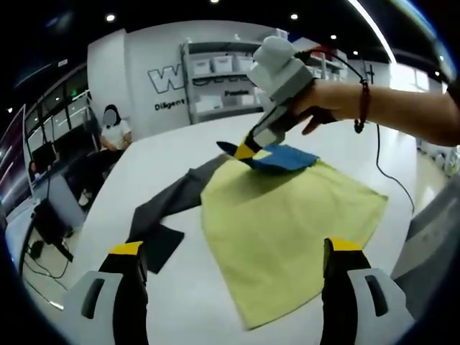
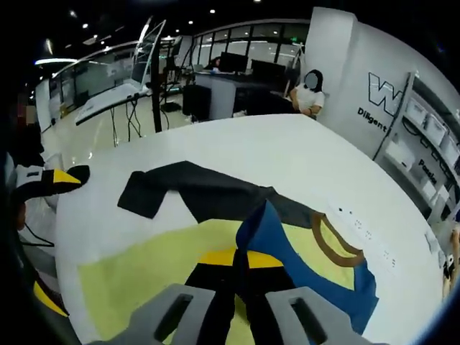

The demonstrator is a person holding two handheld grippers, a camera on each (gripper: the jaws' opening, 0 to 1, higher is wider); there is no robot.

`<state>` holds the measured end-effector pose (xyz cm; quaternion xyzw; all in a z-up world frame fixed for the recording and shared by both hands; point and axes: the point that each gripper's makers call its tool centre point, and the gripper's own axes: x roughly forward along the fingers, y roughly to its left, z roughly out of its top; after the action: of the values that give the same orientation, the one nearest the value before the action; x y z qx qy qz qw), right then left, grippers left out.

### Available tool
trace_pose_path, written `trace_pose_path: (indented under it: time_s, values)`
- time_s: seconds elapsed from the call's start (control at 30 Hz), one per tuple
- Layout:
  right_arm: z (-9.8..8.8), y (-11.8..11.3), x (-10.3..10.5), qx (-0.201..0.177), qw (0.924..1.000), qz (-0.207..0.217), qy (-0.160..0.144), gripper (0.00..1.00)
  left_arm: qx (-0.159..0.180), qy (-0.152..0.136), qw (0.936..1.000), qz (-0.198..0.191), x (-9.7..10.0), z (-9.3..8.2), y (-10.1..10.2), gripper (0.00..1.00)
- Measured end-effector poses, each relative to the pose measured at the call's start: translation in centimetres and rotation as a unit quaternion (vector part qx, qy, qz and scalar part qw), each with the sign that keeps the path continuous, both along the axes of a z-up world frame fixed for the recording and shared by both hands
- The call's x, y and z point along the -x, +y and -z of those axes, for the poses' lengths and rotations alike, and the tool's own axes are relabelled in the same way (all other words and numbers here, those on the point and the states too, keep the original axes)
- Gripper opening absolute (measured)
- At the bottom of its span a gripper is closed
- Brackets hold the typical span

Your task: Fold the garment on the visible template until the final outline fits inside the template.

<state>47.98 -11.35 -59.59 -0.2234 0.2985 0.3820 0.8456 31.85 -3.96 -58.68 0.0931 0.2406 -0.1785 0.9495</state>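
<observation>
Folding was unfinished: the right tongs (image 2: 241,269) pinched the blue garment (image 2: 287,251) over the yellow template (image 1: 287,223), a grey sleeve (image 2: 194,190) lying outside; the left tongs (image 1: 233,269) were wide open, holding nothing.

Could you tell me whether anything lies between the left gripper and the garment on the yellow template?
Nothing visible does. The left gripper is open over bare yellow template. The garment lies beyond, already pinched by the right gripper.
</observation>
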Motion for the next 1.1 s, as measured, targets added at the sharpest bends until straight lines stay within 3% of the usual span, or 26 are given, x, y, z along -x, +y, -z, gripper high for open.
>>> trace_pose_path:
  time_s: [0.77, 1.1]
  values:
    - [2.4, 2.7, 3.3, 0.014, 0.9992, -0.037, 0.010, 0.00, 0.000, -0.002, 1.0000, -0.002, 0.0, 0.0, 0.1, 0.99]
    - [4.3, 3.0, 3.3, 0.012, 0.9993, -0.031, 0.018, 0.00, 0.000, -0.002, 1.0000, -0.003, 0.0, 0.0, 0.2, 0.99]
